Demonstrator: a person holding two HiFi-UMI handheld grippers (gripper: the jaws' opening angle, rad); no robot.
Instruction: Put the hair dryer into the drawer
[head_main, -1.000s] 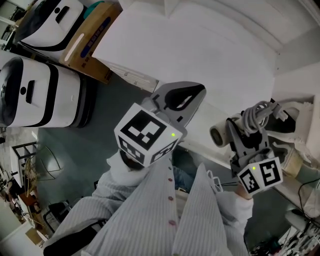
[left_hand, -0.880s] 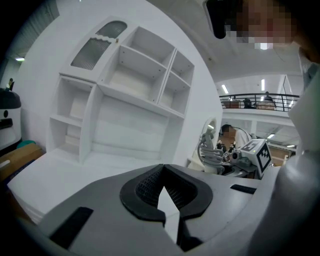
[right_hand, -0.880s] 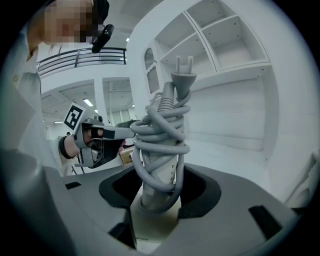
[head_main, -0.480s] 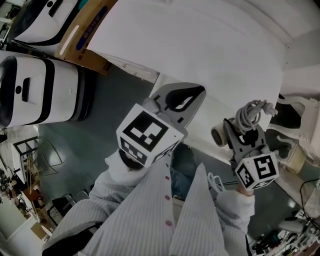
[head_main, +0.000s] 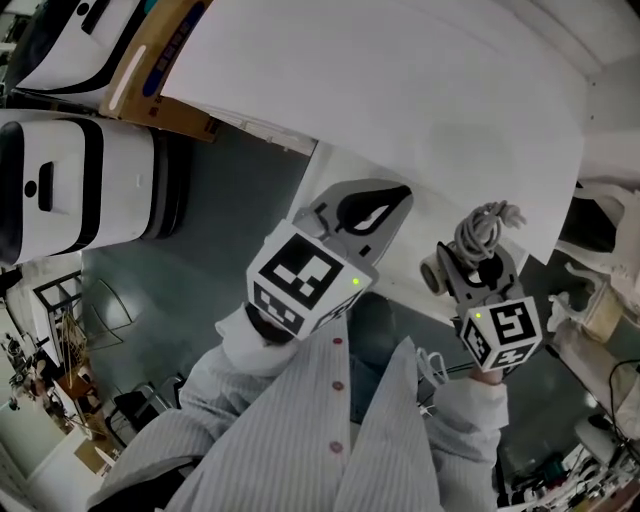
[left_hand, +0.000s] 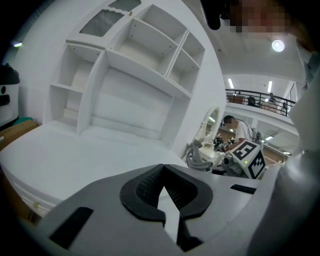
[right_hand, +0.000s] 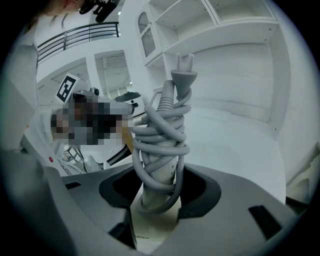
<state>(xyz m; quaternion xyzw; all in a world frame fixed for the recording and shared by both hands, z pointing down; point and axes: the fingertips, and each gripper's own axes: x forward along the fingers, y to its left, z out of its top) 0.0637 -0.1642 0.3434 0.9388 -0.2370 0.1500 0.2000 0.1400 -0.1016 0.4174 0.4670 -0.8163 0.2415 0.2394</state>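
A: Head view. The right gripper (head_main: 478, 268) pinches the dryer (head_main: 434, 270) by its handle, just off the desk's (head_main: 400, 90) near edge, with the nozzle turned toward the left gripper (head_main: 372, 205). The left one hovers over that same edge.

B: How do you think it will handle?

A: I'd guess a hard plastic shell, fairly light but head-heavy, so it may want to swing about the handle. The cord (head_main: 485, 222) is soft and springy. The handle looks like the right place to hold it.

B: Left gripper view?

A: The jaws are pressed together with nothing between them. Past them are the desk top and its shelves (left_hand: 145, 45) at the back. Off the desk's right end you can see the dryer's cord bundle and the right gripper's marker cube (left_hand: 249, 157). The head view shows no shelves at all.

B: And the right gripper view?

A: This is the grip up close. The jaws clamp the handle over the wound cord, and the plug (right_hand: 182, 75) stands up on top. Only this view shows the pads bearing on the coils. My guess is those coils could roll or slip loose, so keep the squeeze firm.

B: And the drawer?

A: No view shows it. It may sit under the desk front, but I can't tell.
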